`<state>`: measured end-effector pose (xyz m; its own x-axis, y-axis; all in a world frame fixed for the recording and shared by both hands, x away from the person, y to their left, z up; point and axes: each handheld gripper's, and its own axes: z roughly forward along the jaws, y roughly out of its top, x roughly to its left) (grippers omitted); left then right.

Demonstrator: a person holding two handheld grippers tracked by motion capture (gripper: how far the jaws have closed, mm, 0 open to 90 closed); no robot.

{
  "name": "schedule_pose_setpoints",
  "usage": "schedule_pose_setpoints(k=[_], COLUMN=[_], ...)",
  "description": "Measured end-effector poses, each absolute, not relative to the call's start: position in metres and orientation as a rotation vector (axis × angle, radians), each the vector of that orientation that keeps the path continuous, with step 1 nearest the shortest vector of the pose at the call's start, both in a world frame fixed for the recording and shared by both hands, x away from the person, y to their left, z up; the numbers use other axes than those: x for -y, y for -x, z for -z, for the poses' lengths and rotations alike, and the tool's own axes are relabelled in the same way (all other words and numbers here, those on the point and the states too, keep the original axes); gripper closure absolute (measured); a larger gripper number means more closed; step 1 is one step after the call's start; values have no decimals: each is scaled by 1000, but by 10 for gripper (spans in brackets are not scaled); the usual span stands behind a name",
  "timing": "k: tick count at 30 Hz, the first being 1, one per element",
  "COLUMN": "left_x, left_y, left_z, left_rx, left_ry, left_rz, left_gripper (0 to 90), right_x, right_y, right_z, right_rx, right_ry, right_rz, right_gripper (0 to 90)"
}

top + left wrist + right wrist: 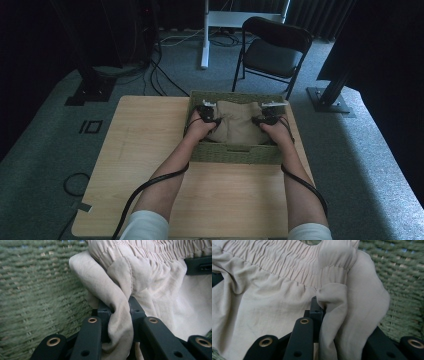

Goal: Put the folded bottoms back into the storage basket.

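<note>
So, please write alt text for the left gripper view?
The left gripper, two black jaws, is shut on a fold of beige gathered-waist cloth garment. The woven green basket wall stands behind it at the left.

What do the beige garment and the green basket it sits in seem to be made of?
The beige garment with a gathered elastic band looks like thin, matte woven cloth, perhaps cotton or a blend: it creases softly and shows stitched seams. The green rectangular basket appears woven from twisted cord or grass-like fibre, with ropy rows and small gaps; which fibre, I cannot tell.
</note>
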<state>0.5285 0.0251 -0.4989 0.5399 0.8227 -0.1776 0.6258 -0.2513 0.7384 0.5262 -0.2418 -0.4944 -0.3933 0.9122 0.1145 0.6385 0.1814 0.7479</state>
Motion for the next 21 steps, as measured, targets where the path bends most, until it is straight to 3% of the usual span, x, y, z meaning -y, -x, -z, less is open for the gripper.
schedule_pose_setpoints(k=[11, 15, 21], left_x=[-25, -23, -23], left_y=[-530, -529, -529], left_z=[508, 511, 511], left_rx=[-1216, -1221, -1231], left_ry=[-2029, -2071, -2074], left_rz=[-297, -299, -371], left_gripper=[754, 733, 660], right_x=[238, 241, 244], right_y=[-531, -533, -532], right_z=[506, 509, 509], right_rx=[-2179, -2165, -2149], right_ry=[-1475, -1483, -1499], right_rz=[-942, -887, -849], right_gripper=[708, 547, 423])
